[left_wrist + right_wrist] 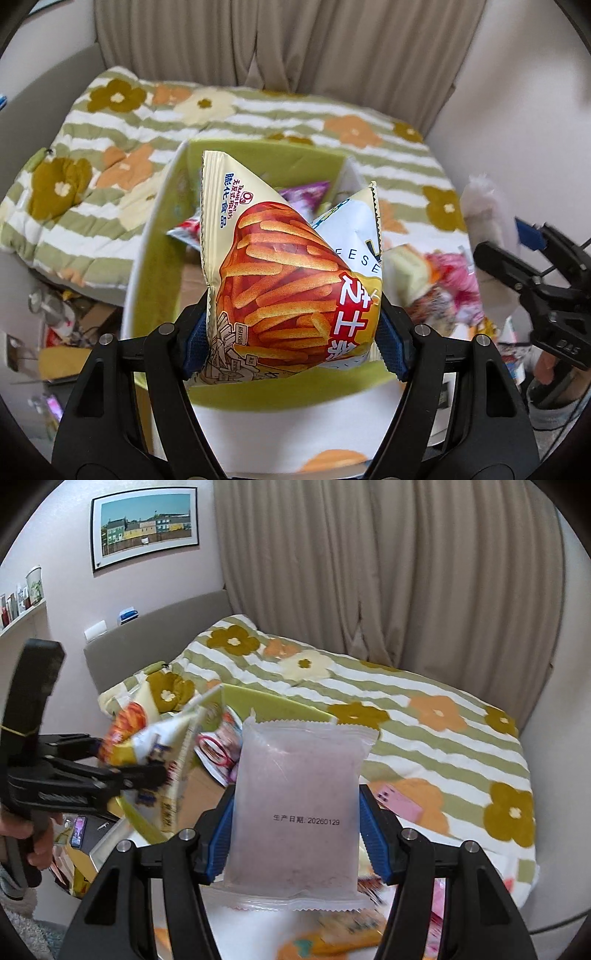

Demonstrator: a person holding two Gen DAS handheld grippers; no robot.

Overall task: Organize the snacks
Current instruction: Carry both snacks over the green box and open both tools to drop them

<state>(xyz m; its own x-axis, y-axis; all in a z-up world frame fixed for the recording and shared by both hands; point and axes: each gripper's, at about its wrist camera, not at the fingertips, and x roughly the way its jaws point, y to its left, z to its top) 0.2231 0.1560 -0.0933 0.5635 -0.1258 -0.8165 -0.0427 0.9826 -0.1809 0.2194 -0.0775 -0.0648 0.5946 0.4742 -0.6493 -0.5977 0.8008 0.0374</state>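
Note:
My left gripper [295, 328] is shut on a cream and orange cheese-stick snack bag [288, 273]. It hangs above an open box with a green lining [266, 162]. Inside the box lie a purple packet [306, 192] and a red and white packet [184, 230]. My right gripper [298, 823] is shut on a frosted pale pink packet [299, 786] printed with a date, held upright over the bed. In the right wrist view the left gripper [140, 771] and its cheese-stick bag [155, 738] show at the left, over the box [266, 701]. The right gripper [517, 251] appears at the left wrist view's right edge.
The box sits on a bed with a green-striped floral quilt [424, 716], with curtains [369, 572] behind it. Loose snack packets [443, 280] are piled right of the box. A pink flat object [399, 801] lies on the quilt. Clutter covers the floor [62, 321] at the left. A hand [40, 842] grips the left tool.

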